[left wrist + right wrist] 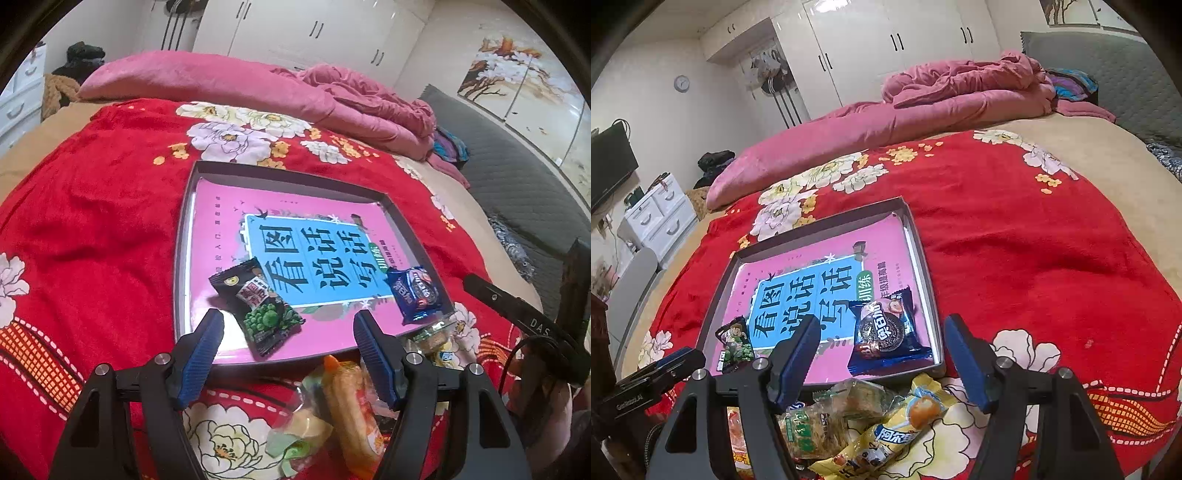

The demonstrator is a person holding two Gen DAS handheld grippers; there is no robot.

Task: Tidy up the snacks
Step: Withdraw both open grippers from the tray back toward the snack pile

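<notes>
A shallow grey tray (pixel 288 173) with a pink and blue printed bottom lies on the red flowered blanket. Two packets lie in it: a black and green pea packet (pixel 258 306) at its near left and a blue cookie packet (pixel 415 295) at its near right. My left gripper (pixel 290 321) hangs open just short of the pea packet, with nothing between its pads. My right gripper (pixel 882 325) is open over the tray's near edge (pixel 871 376), in front of the cookie packet (pixel 886 332), and holds nothing. Loose snacks (pixel 897 424) are heaped on the blanket below both grippers.
The heap includes an orange packet (pixel 351 406), a yellow one and a green one (pixel 812 424). A folded pink quilt (pixel 258 88) lies across the far side of the bed. A grey headboard (pixel 1108 66) and white wardrobes stand beyond. Red blanket (pixel 1034 240) stretches right of the tray.
</notes>
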